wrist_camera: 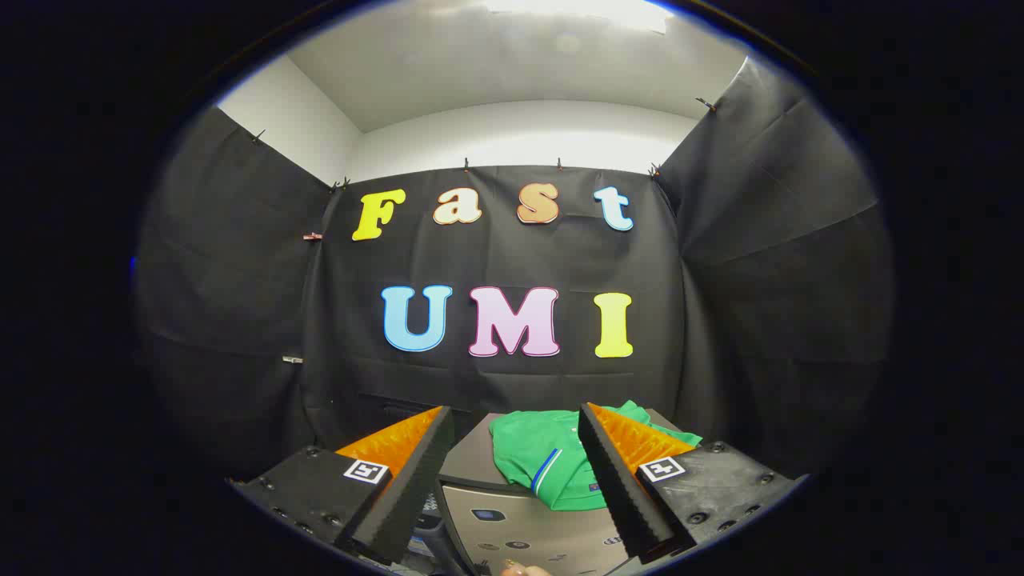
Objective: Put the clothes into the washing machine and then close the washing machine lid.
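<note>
- Tongs (512,448) held level, looking forward along the two fingers; fingers spread wide apart, nothing between the pads, nothing gripped
- Left finger (408,472) and right finger (616,480) each show a toothed inner face; a small square marker sits on the body behind each finger
- Washing machine (512,520) stands just ahead of and below the fingers, seen through the gap between them; its grey top panel carries a few small dark marks, too small to make out
- Lid (468,460) of the machine lies flat and shut, a grey surface reaching toward the far wall
- Green shirt (544,456) lies crumpled on top of the lid, right of centre; its near edge hangs a little over the front of the lid, and a blue-and-white trim stripe shows along that edge
- Right finger crosses in front of the shirt's right part; whether it touches the cloth I cannot tell
- Shirt is outside the machine, on the lid
- Black cloth wall (240,320) closes the booth on the far side, left and right; white ceiling above
</note>
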{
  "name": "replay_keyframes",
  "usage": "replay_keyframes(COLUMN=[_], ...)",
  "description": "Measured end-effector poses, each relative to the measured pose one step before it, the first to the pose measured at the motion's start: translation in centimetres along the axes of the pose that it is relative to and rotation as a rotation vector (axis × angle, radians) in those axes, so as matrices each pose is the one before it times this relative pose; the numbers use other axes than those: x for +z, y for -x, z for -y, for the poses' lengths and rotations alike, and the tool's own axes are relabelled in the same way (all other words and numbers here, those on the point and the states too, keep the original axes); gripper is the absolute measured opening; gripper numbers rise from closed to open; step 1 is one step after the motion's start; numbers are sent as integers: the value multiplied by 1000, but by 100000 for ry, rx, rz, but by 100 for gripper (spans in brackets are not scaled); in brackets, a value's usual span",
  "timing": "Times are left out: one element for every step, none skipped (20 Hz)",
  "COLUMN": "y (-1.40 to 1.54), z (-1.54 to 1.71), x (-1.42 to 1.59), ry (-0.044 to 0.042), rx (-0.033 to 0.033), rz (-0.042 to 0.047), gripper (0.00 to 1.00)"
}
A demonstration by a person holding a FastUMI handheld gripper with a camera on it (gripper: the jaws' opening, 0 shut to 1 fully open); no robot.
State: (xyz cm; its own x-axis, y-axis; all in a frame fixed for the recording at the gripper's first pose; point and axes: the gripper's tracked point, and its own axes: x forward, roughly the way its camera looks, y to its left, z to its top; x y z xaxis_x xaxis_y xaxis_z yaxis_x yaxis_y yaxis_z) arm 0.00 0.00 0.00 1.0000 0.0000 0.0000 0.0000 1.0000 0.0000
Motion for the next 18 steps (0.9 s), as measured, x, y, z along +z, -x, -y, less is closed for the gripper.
replay_keyframes(y=[11, -50, -40, -25, 16, -53, -2, -48, -4, 99, 6, 112, 39, -17, -231, -23, 15, -63], z=[-70, 63, -19, -44, 39, 152, 250, 185, 28, 42, -1, 14, -98, -38, -65, -88, 50, -6], x=[-49, -28, -74, 41, -13, 35, 38, 105, 8, 54, 67, -1, -122, -144, -147, -105, -20, 43], ry=[76, 29, -63, -148, 36, 408, 579, 404, 292, 272, 171, -56, -145, -44, 98, 179, 175, 40], rx=[-21, -182, -7, 86, -196, -485, -612, -721, -346, -373, -299, -79, -79, -198, 18, 21, -98, -2], rz=[-35, -138, -32, 26, -56, -37, 44, 95, 84, 7, 188, 51, -265, -382, -313, -405, -286, -77], gripper=[98, 98, 98, 98, 98, 98, 98, 98, 98, 98, 98, 98, 98, 98, 98, 98, 98, 98])
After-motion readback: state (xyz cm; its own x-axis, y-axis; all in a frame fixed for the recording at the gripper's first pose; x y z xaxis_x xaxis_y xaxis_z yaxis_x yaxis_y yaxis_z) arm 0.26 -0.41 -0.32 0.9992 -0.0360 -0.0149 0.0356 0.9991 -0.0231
